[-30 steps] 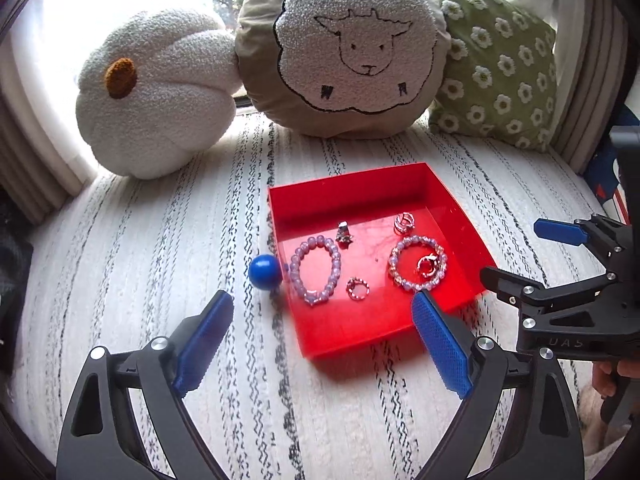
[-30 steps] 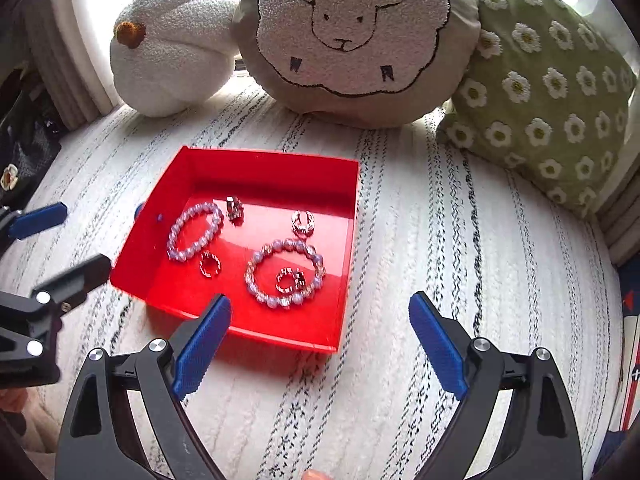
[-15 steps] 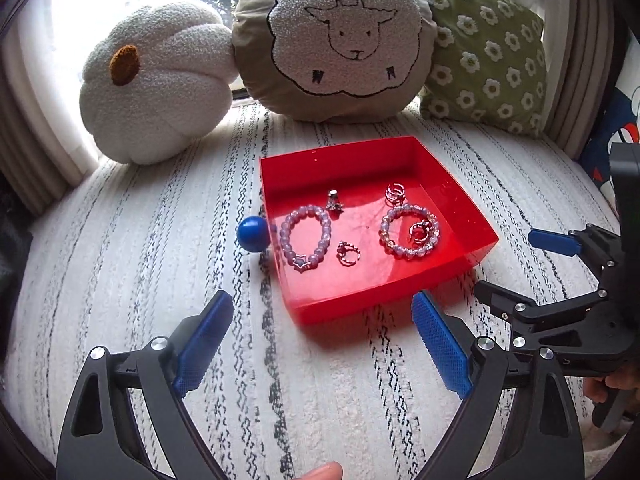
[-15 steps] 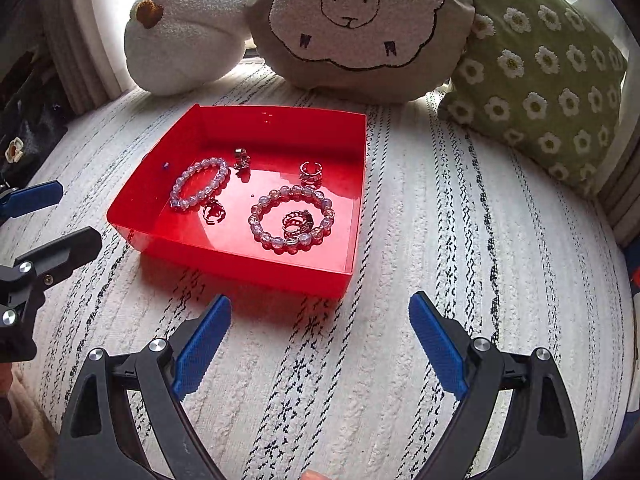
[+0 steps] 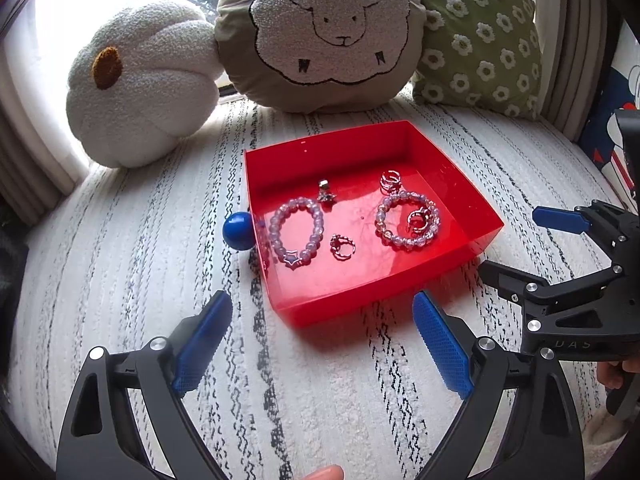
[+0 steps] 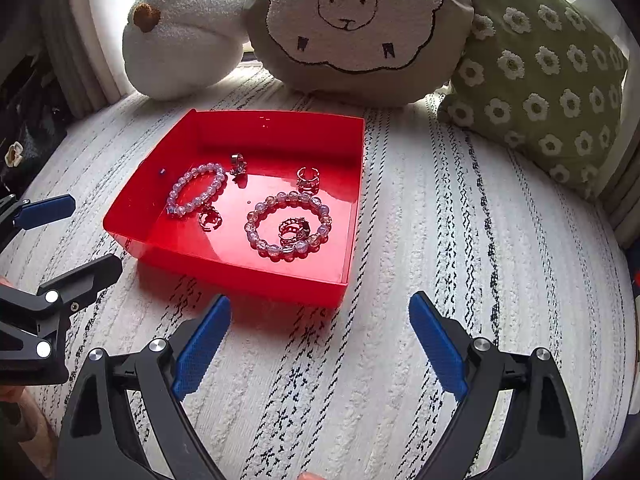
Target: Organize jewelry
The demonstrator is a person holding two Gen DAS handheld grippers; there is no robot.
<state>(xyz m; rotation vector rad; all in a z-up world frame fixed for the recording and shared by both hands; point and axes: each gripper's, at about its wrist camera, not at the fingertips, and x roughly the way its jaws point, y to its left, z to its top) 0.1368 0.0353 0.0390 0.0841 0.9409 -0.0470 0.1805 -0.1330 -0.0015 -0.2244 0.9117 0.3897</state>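
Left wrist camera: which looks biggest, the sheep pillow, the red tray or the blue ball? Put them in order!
1. sheep pillow
2. red tray, nearly as big, and nearer the camera, so that is unsure
3. blue ball, clearly smallest

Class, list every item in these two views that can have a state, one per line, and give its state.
left gripper: jaws open, holding nothing
right gripper: jaws open, holding nothing
red tray: upright, holds the jewelry
star bracelet: flat in tray
second bracelet: flat, encircling a ring
blue ball: outside, against tray wall
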